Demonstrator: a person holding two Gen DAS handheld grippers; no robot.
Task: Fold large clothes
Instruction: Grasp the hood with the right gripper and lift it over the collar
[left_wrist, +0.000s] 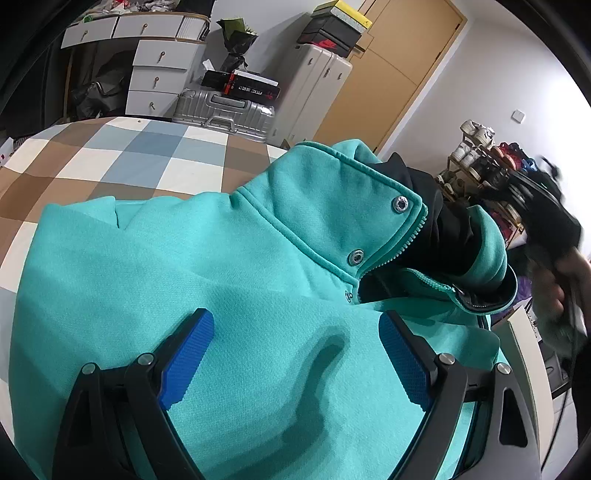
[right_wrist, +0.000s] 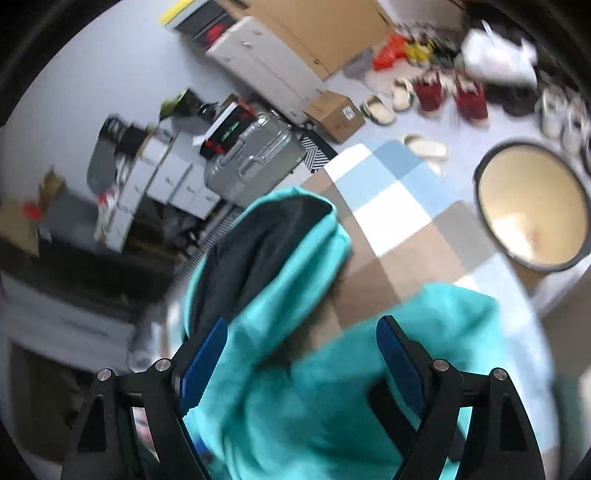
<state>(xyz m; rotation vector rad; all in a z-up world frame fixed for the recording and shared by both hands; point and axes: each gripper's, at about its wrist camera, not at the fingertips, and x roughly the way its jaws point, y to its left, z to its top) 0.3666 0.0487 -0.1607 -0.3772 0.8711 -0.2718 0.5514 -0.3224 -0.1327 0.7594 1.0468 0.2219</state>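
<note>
A teal fleece jacket (left_wrist: 229, 258) with metal snaps, a zip and a black lining lies on a bed with a checked cover (left_wrist: 122, 155). My left gripper (left_wrist: 295, 321) hovers open just above the jacket's chest, and its blue pads (left_wrist: 188, 354) hold nothing. Its collar (left_wrist: 369, 192) stands up just beyond them. In the blurred right wrist view, my right gripper (right_wrist: 303, 325) is open over the teal jacket (right_wrist: 295, 387) near the black-lined collar (right_wrist: 258, 240), with its pads apart from the fabric. A hand with that gripper shows blurred at the right edge (left_wrist: 546, 229) of the left wrist view.
Beyond the bed stand a silver suitcase (left_wrist: 225, 110), white drawers (left_wrist: 159, 74), a white cabinet with shoe boxes (left_wrist: 332, 29) and a wooden door (left_wrist: 399, 66). A shoe rack (left_wrist: 480, 162) is at the right. On the floor are a cardboard box (right_wrist: 334, 110), slippers and a round tray (right_wrist: 532, 206).
</note>
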